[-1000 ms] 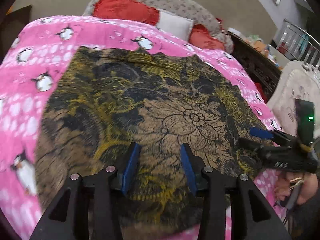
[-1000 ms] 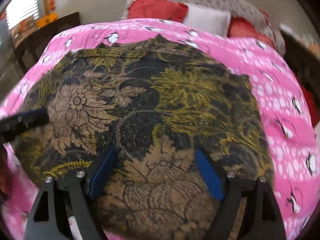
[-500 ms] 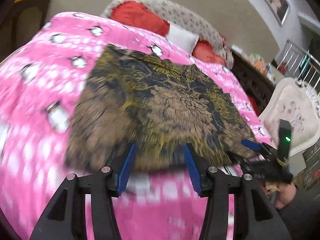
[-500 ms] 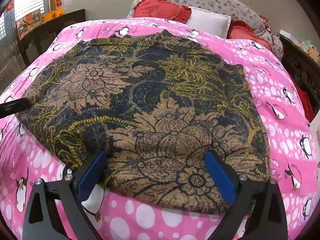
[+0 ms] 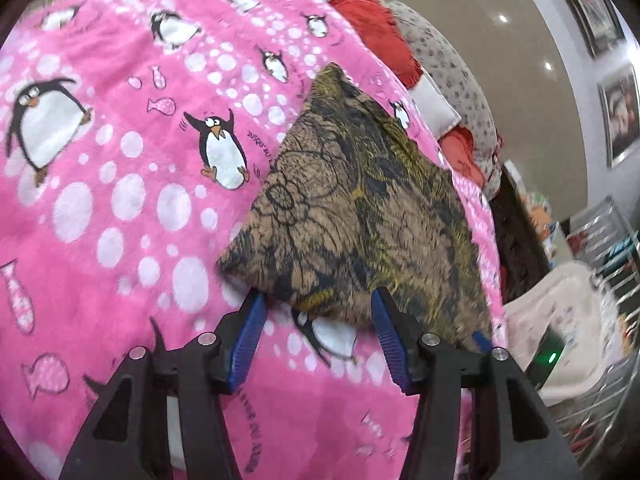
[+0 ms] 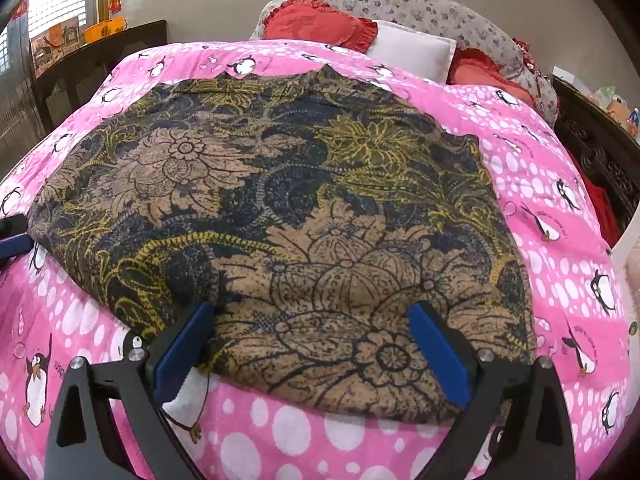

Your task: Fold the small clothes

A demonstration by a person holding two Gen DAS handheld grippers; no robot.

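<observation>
The cloth [image 6: 288,216] lies spread flat on the blanket [image 6: 560,216] that covers the bed. Behind it, at the head of the bed, pillows [image 6: 408,50] are piled against the wall. The right claw [image 6: 312,344] stands over the cloth's near edge, one finger to each side of that edge's middle. The left claw [image 5: 316,332] is at the cloth's near left corner, with nothing between its fingers. A dark cabinet [image 6: 600,140] stands right of the bed, and a low table [image 6: 96,56] stands left of it.
</observation>
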